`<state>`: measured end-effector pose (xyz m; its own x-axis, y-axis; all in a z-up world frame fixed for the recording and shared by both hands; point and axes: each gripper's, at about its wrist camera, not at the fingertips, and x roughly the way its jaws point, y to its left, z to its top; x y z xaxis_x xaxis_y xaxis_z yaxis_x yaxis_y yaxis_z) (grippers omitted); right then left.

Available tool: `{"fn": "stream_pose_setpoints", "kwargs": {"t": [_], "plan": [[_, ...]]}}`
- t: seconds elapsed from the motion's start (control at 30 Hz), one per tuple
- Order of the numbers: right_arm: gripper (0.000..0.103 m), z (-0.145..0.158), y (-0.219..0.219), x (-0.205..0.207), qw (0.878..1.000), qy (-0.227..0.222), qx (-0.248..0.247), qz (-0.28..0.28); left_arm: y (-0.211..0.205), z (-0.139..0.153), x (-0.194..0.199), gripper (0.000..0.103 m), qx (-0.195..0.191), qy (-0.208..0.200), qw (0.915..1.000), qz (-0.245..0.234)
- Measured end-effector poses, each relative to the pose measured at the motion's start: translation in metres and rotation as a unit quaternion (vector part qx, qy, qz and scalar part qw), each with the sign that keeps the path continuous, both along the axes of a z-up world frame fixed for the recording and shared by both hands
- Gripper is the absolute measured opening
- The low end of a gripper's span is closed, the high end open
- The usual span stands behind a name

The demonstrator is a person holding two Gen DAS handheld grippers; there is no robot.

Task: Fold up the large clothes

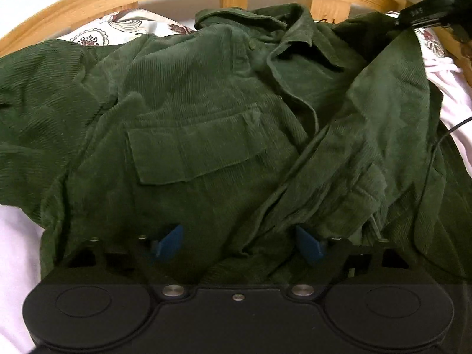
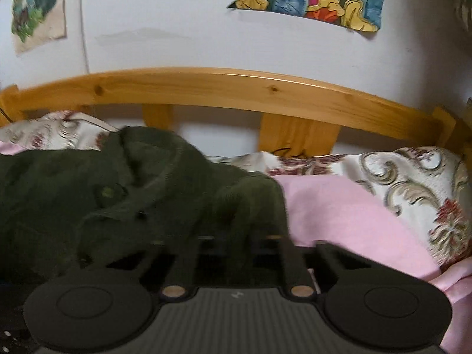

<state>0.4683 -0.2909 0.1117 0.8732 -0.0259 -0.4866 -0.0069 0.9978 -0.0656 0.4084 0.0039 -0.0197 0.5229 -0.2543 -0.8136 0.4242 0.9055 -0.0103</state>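
Left wrist view: nearest me, my left gripper point(image 1: 239, 243) stands wide, its blue fingertips point(image 1: 168, 240) resting on the lower body of the green corduroy shirt point(image 1: 206, 112) with nothing pinched. The shirt lies face up across the pink bedsheet point(image 1: 17, 250), chest pocket point(image 1: 194, 147) centred, collar toward the wooden headboard point(image 1: 88, 14). One sleeve point(image 1: 392, 94) rises to the upper right, clamped in my right gripper point(image 1: 424, 17). I judge the risk to be that this lifted sleeve drags the body askew, or slips free.

Right wrist view: nearest is the right gripper point(image 2: 236, 236), its jaws narrow with dark green cloth bunched between them. The fingertips are buried in fabric and the frame is blurred, so grip depth is unclear. A patterned pillow point(image 2: 419, 183) lies beyond.
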Motion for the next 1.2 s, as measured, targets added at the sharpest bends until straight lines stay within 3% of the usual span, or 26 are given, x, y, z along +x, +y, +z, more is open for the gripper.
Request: {"fn": "stream_pose_setpoints", "kwargs": {"t": [0.07,0.13,0.17,0.23,0.37,0.5,0.53,0.57,0.6,0.63,0.67,0.77,0.93,1.03,1.13,1.2], "plan": [[0.007,0.003,-0.011,-0.003,1.000,-0.008,0.016,-0.003,-0.005,0.001,-0.003,0.048,-0.010,0.002,0.9999,-0.009],[0.006,0.007,-0.021,-0.005,1.000,-0.018,0.023,-0.012,-0.014,0.006,-0.011,0.029,-0.003,-0.007,0.9998,-0.017],[0.006,0.011,-0.025,-0.004,0.999,-0.021,0.031,-0.017,-0.018,0.009,-0.014,0.020,0.008,-0.019,0.9996,-0.020],[0.006,0.015,-0.034,0.000,0.998,-0.029,0.050,-0.033,-0.023,0.019,-0.022,0.014,0.024,-0.050,0.9981,-0.025],[0.005,0.018,-0.047,0.013,0.995,-0.046,0.066,-0.055,-0.016,0.050,-0.018,0.012,0.022,-0.092,0.9955,0.001],[0.008,0.011,-0.059,0.034,0.994,-0.070,0.072,-0.039,-0.002,0.038,0.006,0.012,0.064,-0.061,0.9957,0.028],[0.020,0.010,-0.063,0.036,0.993,-0.079,0.077,-0.034,0.001,0.032,0.012,0.012,0.066,-0.042,0.9964,0.033],[0.039,0.009,-0.067,0.038,0.992,-0.079,0.088,-0.037,0.003,0.027,0.018,0.014,0.060,-0.019,0.9974,0.034],[0.050,0.008,-0.072,0.038,0.991,-0.076,0.104,-0.031,0.007,0.024,0.020,0.015,0.047,-0.007,0.9981,0.039],[0.067,0.007,-0.079,0.038,0.990,-0.071,0.123,-0.012,0.010,0.022,0.021,0.017,0.036,-0.003,0.9984,0.043],[0.077,0.005,-0.082,0.037,0.989,-0.067,0.133,0.006,0.012,0.022,0.021,0.020,0.030,-0.001,0.9985,0.045],[0.095,-0.004,-0.089,0.036,0.989,-0.056,0.129,0.049,0.019,0.021,0.024,0.023,0.016,0.005,0.9985,0.052],[0.095,-0.024,-0.094,0.056,0.987,-0.029,0.149,0.047,0.029,0.024,0.020,0.021,0.010,0.007,0.9986,0.051],[0.095,-0.015,-0.086,0.064,0.988,-0.024,0.142,0.053,0.025,0.028,0.013,0.019,0.026,-0.007,0.9988,0.041],[0.096,0.004,-0.059,0.070,0.996,-0.018,0.058,0.070,0.017,0.027,0.011,0.019,0.046,-0.021,0.9982,0.032],[0.096,0.008,-0.037,0.081,0.996,0.023,-0.012,0.081,0.015,0.028,0.009,0.019,0.054,-0.028,0.9977,0.029]]}}
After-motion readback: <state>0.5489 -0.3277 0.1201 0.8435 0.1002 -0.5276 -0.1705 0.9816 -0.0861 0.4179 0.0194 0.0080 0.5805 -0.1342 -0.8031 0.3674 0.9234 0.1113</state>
